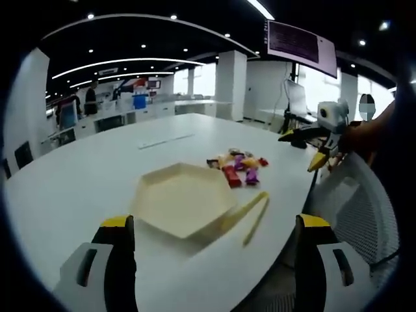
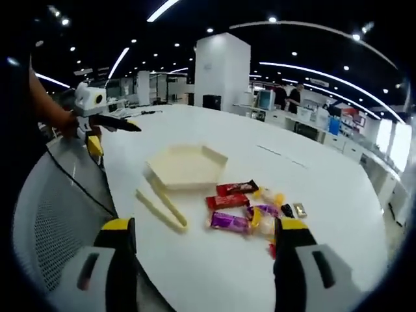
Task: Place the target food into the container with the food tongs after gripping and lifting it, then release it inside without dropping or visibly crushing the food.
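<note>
On the white bench (image 1: 97, 175) a cream hexagonal container (image 1: 182, 198) sits with yellow food tongs (image 1: 250, 211) lying beside it, untouched. Wrapped candies (image 2: 250, 205) lie in a loose pile near both. The left tongs (image 1: 211, 244) and right tongs (image 2: 201, 250) both stand apart, holding nothing, above the bench edge.
</note>
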The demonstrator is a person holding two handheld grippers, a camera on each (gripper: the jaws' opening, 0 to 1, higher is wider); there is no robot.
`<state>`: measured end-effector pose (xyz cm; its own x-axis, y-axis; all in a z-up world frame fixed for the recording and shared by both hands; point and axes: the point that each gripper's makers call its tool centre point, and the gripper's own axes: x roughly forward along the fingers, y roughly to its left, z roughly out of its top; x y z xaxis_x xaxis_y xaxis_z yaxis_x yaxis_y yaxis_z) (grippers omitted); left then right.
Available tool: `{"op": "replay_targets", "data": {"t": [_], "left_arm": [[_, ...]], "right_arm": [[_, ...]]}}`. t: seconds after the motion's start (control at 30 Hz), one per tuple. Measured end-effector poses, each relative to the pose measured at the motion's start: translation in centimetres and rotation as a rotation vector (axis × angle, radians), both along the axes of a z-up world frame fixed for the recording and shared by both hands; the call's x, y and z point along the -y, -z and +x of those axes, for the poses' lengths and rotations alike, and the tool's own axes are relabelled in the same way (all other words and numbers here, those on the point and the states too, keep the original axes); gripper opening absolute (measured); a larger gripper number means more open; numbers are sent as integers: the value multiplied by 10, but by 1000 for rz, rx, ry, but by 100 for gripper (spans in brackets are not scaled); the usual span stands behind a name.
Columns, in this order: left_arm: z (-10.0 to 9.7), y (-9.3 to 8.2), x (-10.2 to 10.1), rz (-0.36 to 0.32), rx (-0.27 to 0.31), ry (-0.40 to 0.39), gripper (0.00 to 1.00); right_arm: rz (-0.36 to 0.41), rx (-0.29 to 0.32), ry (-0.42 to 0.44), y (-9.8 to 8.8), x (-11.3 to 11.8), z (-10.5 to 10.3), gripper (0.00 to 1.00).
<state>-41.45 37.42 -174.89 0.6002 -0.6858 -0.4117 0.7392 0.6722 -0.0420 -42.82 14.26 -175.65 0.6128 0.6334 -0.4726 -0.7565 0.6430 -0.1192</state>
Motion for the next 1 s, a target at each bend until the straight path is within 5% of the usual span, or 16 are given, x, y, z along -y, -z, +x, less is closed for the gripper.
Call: {"op": "replay_targets", "data": {"t": [0.47,1.0], "left_arm": [[-3,7,0,29,-18,6,99],[-1,14,-6,41,-37,-8,99]], "right_arm": [[-56,-30,-288,15,-72,18,74],[-163,-102,-504,64,-109,22,53]]}}
